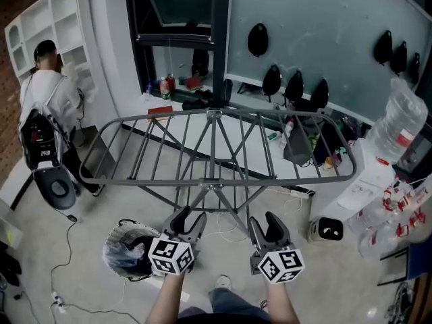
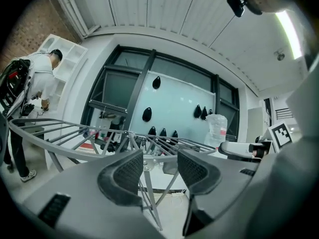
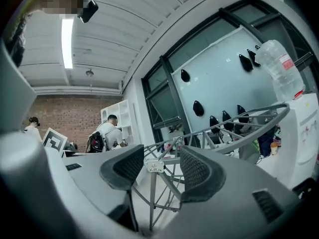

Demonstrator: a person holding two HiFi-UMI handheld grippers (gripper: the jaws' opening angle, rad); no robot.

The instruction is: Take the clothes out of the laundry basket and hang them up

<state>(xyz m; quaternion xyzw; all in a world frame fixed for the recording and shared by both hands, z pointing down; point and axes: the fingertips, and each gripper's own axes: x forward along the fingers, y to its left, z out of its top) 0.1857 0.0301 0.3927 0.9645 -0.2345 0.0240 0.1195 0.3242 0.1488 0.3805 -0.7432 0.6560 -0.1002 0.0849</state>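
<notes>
A grey metal drying rack (image 1: pixel 216 147) stands unfolded in front of me, its rails bare. The laundry basket (image 1: pixel 129 250), a mesh tub with dark clothes inside, sits on the floor at the lower left, just left of my left gripper (image 1: pixel 188 221). Both grippers are held level near the rack's near rail. The left gripper (image 2: pixel 157 171) is open with nothing between its pads, and the rack (image 2: pixel 75 133) shows beyond it. My right gripper (image 1: pixel 268 225) is open and empty too; in its own view the right gripper (image 3: pixel 158 167) frames the rack's centre joint (image 3: pixel 155 166).
A person in a white shirt (image 1: pixel 47 93) with a backpack stands by white shelves at the far left. A water dispenser with a bottle (image 1: pixel 398 123) stands at the right. Cables (image 1: pixel 71 248) trail on the floor. Dark objects hang on the glass wall (image 1: pixel 297 83).
</notes>
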